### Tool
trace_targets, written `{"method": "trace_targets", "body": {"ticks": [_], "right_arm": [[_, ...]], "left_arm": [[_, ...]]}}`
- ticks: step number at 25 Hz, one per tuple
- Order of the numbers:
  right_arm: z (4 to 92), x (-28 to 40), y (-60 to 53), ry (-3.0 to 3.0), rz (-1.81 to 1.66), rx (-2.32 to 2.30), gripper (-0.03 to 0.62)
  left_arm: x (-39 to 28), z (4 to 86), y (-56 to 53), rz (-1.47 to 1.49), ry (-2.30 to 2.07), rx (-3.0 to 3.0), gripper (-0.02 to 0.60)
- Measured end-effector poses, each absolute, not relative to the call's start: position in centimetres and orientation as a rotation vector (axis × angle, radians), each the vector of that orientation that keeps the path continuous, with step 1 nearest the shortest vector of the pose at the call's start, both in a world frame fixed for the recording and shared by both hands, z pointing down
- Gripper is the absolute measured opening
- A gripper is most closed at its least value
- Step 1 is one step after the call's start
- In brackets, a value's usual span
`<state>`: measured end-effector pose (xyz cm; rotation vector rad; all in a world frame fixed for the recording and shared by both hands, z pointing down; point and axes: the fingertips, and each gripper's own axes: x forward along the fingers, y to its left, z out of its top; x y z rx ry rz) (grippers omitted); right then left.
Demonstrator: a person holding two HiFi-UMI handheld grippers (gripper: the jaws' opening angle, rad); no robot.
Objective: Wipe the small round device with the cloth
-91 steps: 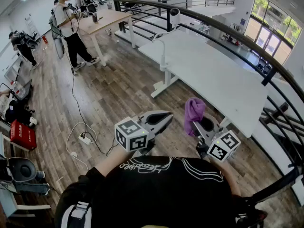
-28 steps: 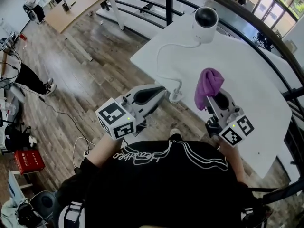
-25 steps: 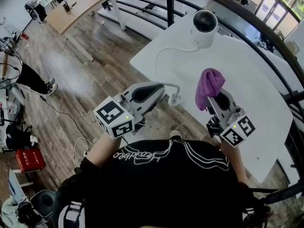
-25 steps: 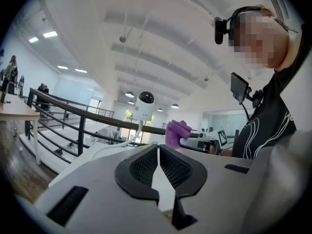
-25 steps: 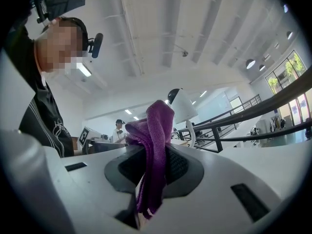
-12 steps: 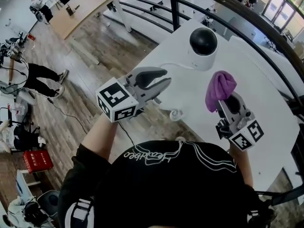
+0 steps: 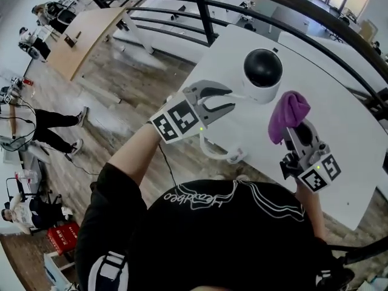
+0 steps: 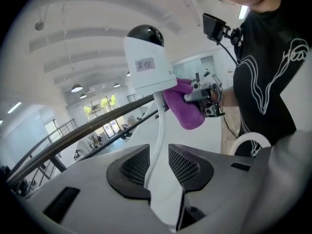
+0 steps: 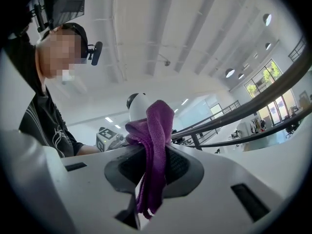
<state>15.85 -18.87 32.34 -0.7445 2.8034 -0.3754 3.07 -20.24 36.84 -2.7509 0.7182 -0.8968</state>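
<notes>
Device [image 7: 262, 74]: white body, black dome up, upright on the table [image 7: 339, 120], toward its left end. White cable [image 8: 160, 130] drops from it toward the near edge.

Left gripper [image 7: 226, 99]: just beside the device's left flank, tips toward its base. Jaws apart, just been opening. The cable runs between them and the pads are not pressing it.

Right gripper [image 7: 294, 131]: clamped on the purple cloth [image 7: 288, 113], which stands just right of the device on the near side.

My read: the cloth goes up and left onto the dome. The left looks placed to steady the base.
</notes>
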Motion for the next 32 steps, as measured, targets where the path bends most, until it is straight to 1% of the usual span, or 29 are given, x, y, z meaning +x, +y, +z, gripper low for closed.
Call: {"method": "trace_targets", "body": {"ticks": [11,19,21,26,32], "right_arm": [[32.5,17.5,-19.4,2.753,-0.365,-0.934,0.066],[32.1,17.6,-19.3,2.752,-0.336,-0.958,0.066],[31.8,17.6,-19.4,2.753,-0.324,-0.954,0.066],[29.4,17.2,-19.8,2.749,-0.228,-0.911,0.066],[24.4,16.0,-21.7,2.771,-0.030,-0.767,0.066]], "left_arm": [[4.4,39.6,-22.1,-1.034,0.373,-2.607,0.120],[4.8,39.9,-21.9,-1.025,0.301,-2.566,0.054],[4.9,39.9,-21.8,-1.021,0.296,-2.570,0.052],[4.7,39.9,-21.0,-1.014,0.302,-2.581,0.051],[5.0,39.4,-21.9,-1.023,0.316,-2.583,0.051]]}}
